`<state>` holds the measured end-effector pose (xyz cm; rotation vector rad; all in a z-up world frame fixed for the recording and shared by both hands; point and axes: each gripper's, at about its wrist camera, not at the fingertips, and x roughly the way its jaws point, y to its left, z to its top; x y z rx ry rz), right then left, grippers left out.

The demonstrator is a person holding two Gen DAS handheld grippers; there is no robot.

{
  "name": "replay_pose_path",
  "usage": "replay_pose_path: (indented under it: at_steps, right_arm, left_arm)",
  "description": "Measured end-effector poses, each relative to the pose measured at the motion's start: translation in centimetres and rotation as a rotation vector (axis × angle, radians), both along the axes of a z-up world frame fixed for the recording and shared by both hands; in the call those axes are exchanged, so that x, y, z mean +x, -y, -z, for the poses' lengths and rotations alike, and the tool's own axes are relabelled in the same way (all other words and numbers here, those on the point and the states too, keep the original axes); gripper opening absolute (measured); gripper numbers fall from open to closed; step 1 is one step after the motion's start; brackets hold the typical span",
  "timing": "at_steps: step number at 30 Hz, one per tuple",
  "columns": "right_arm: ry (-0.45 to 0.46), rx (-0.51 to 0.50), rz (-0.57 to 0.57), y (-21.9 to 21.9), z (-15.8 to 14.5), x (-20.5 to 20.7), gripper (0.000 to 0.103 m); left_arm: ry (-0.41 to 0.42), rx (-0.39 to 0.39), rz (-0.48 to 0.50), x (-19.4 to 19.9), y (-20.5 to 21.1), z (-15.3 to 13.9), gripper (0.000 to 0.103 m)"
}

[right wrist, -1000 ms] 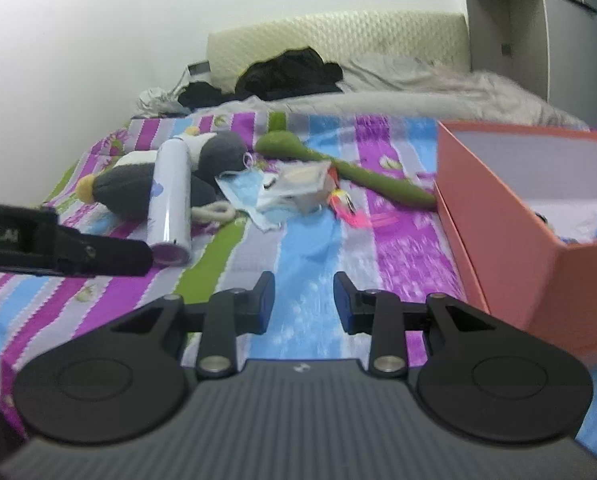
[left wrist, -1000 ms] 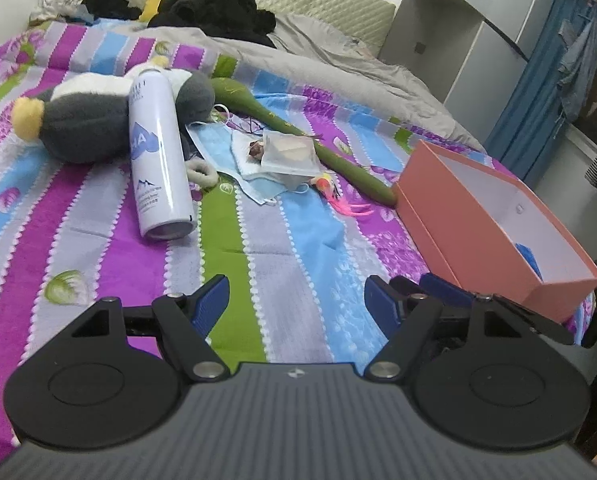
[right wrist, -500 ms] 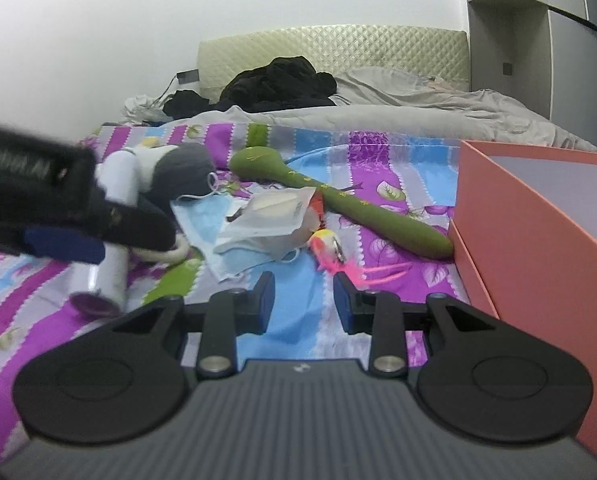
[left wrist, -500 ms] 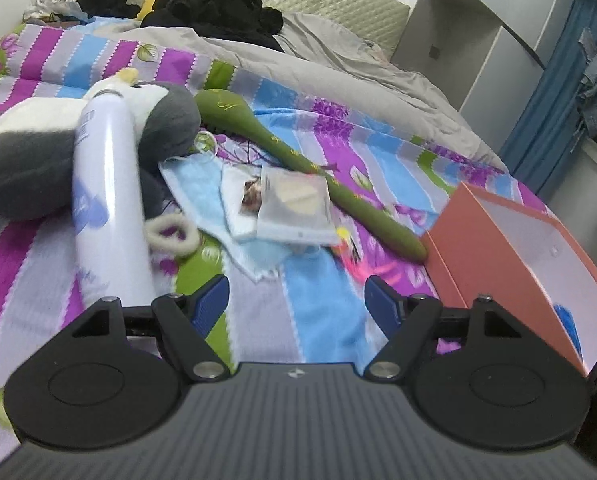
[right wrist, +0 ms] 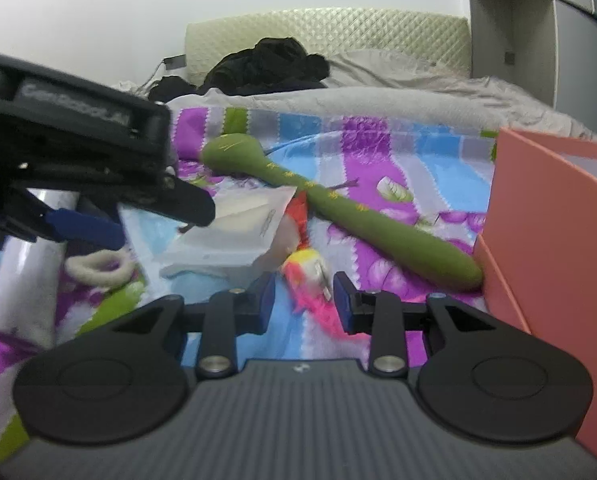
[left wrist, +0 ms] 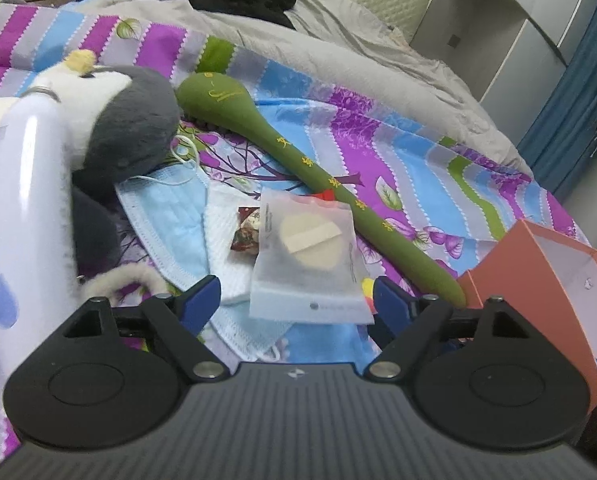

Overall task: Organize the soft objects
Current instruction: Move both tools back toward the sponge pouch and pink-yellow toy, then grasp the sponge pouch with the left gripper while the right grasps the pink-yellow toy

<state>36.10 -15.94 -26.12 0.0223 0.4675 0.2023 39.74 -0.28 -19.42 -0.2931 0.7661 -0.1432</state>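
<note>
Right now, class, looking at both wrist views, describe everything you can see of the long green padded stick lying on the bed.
The green padded stick is a long soft-looking olive fabric piece with a broad rounded head at its far end and a slim shaft dotted with small yellow embroidered marks. It lies flat and diagonally across the striped bedsheet. Its near end reaches the orange box, seemingly touching it. A clear packet lies beside its middle. No gripper touches it.
</note>
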Motion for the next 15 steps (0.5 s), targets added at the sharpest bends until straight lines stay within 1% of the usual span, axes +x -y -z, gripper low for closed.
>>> replay_pose_path:
  at_steps: [2,6,10,12,13,14,15]
  right_arm:
    - [-0.012,-0.008,0.008,-0.3,0.4,1.0,0.035]
    - [-0.089,0.000,-0.012,-0.5,1.1,2.5,0.037]
    - [-0.123,0.046,-0.002,0.2,1.4,2.9,0.037]
    - [-0.133,0.063,0.001,0.5,1.5,3.0,0.036]
    - [-0.138,0.071,0.000,0.6,1.5,3.0,0.036]
    - [-0.143,0.076,-0.001,0.7,1.5,3.0,0.036]
    - [-0.147,0.077,0.000,0.8,1.5,3.0,0.034]
  left_arm:
    - [-0.014,0.000,0.004,1.1,0.2,0.4,0.087]
    - [-0.018,0.019,0.022,2.4,1.0,1.0,0.087]
    - [-0.038,0.017,0.039,3.1,1.6,1.8,0.086]
    - [-0.033,0.009,0.035,3.0,1.7,2.2,0.086]
    - [-0.035,0.000,0.032,3.0,1.6,2.4,0.084]
    - [-0.040,-0.010,0.026,2.8,1.6,2.6,0.077]
    - [-0.045,-0.024,0.023,2.8,1.4,2.7,0.072]
